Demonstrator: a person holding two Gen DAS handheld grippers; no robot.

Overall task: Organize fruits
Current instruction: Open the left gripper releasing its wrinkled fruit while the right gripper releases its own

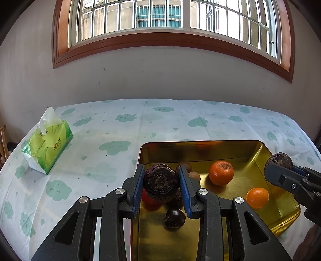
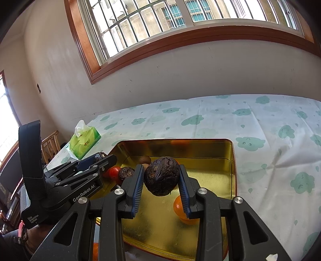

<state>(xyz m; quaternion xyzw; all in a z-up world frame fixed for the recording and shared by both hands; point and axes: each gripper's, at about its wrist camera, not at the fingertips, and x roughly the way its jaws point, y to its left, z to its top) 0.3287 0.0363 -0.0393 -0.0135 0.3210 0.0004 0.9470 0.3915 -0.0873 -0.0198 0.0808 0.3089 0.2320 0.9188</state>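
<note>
behind left gripper [image 1: 161, 185] fruit [image 1: 161, 182], red fruit [image 1: 147, 197] half-hidden.

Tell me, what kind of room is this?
Probably a room in someone's home: a table with a cloud-print cloth, a tissue pack, a barred window, and a gold tin of fruit.

The worktop [image 1: 160, 124] is covered by a pale cloth [image 2: 270, 160] printed with green clouds and drops. A gold tin tray [image 1: 200, 143] is set on it toward the near right. A green pack of tissues [image 1: 48, 148] is laid well apart at the left, one tissue pulled up.
</note>
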